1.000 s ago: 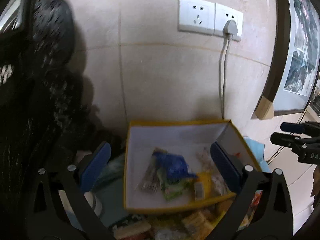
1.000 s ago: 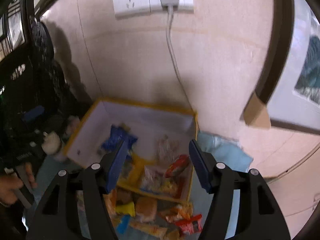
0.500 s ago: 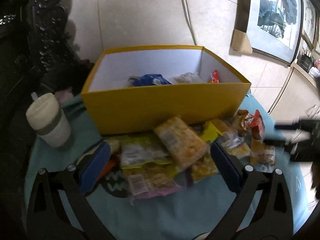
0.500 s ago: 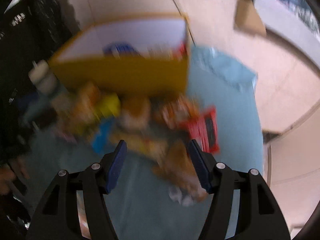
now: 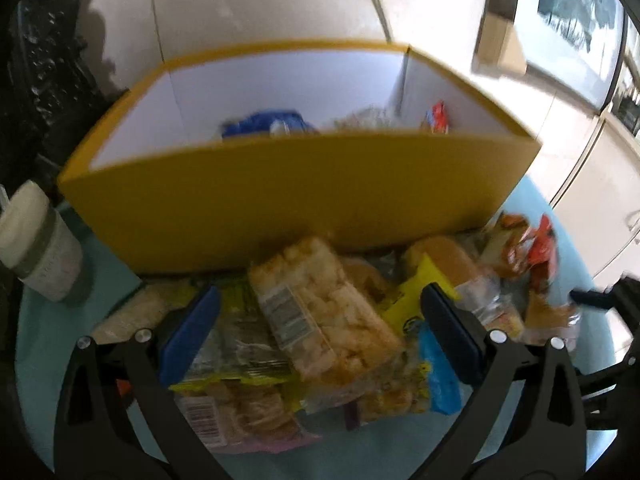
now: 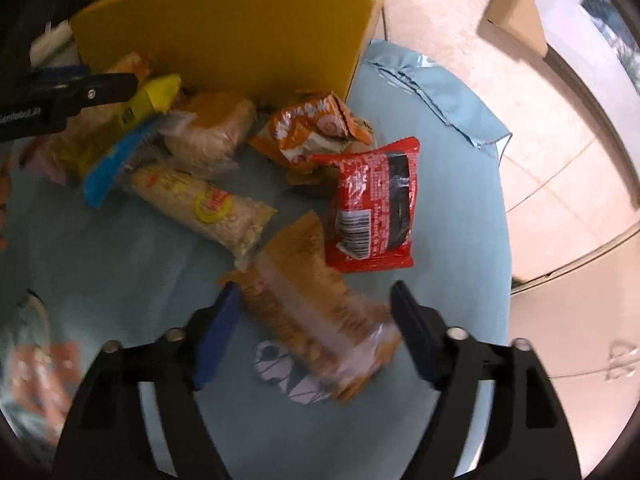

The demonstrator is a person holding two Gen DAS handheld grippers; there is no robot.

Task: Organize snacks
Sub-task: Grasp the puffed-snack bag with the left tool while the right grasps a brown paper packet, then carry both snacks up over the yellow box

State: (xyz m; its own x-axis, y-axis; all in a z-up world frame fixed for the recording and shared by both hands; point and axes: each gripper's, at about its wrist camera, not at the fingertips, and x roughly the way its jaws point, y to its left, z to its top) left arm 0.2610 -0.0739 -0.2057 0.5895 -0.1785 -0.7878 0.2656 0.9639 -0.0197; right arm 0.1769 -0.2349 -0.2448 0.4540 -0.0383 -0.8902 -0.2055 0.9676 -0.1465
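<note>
A yellow box (image 5: pixel 296 196) with white inner walls stands at the back of the blue-clothed table (image 6: pixel 120 264), with a few snack packets inside. Loose snacks lie piled in front of it. My left gripper (image 5: pixel 316 328) is open low over the pile, straddling a clear pack of puffed cakes (image 5: pixel 320 312) without pressing it. My right gripper (image 6: pixel 316 320) has its jaws opening; a brown clear-wrapped bar (image 6: pixel 316 316) lies between them, untouched by the pads. A red packet (image 6: pixel 376 204) and an orange packet (image 6: pixel 316 128) lie just beyond. The left gripper's finger (image 6: pixel 80 92) shows at the right wrist view's left edge.
A white lidded cup (image 5: pixel 36 240) stands left of the box. A tiled wall rises behind the table and a framed picture (image 5: pixel 572 20) leans at the right. The tablecloth's folded corner (image 6: pixel 452 96) hangs off the right side.
Both grippers have come down from above the box to just over the snack pile in front of it. The right gripper's jaws now stand wider.
</note>
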